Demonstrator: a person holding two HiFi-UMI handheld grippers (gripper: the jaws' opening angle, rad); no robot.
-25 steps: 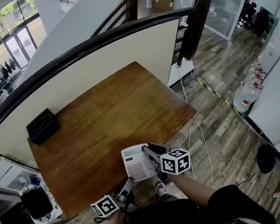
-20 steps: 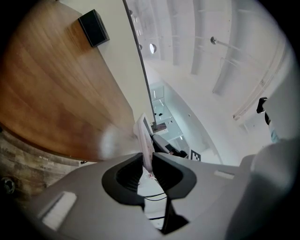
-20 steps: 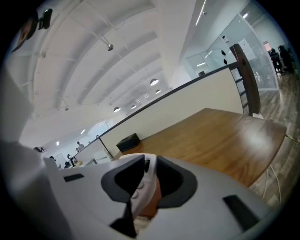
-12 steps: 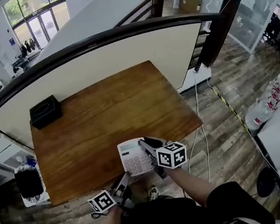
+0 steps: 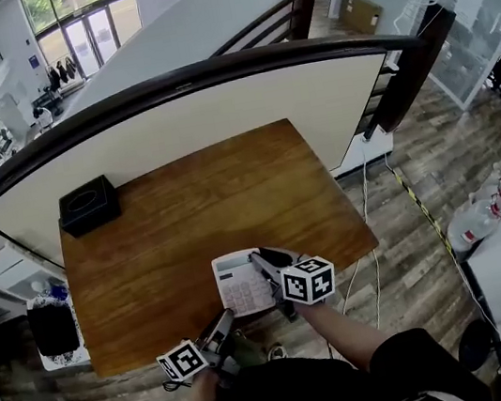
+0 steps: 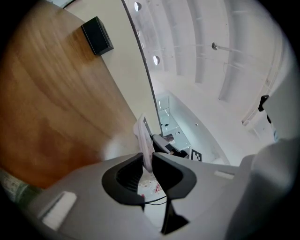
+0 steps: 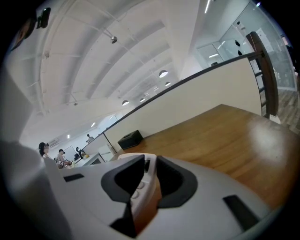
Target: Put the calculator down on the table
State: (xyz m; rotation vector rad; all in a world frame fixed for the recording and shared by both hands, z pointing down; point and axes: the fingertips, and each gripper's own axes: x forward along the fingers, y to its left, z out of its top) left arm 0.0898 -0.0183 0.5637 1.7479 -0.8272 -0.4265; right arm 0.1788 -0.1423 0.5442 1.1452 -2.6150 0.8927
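A white calculator hangs just over the near edge of the brown wooden table, keys up. My right gripper is shut on its right side, and my left gripper is shut on its near left corner. In the left gripper view the calculator stands edge-on, pinched between the two dark pads of the left gripper. In the right gripper view the right gripper clamps the calculator, whose keys show between the pads.
A black box sits at the table's far left corner, against a low cream wall with a dark rail. Left of the table stand a white cart and a black bin. A cable trails on the floor at the right.
Both grippers have shifted a little along the table's near edge with the calculator held between them. Neither grip has changed.
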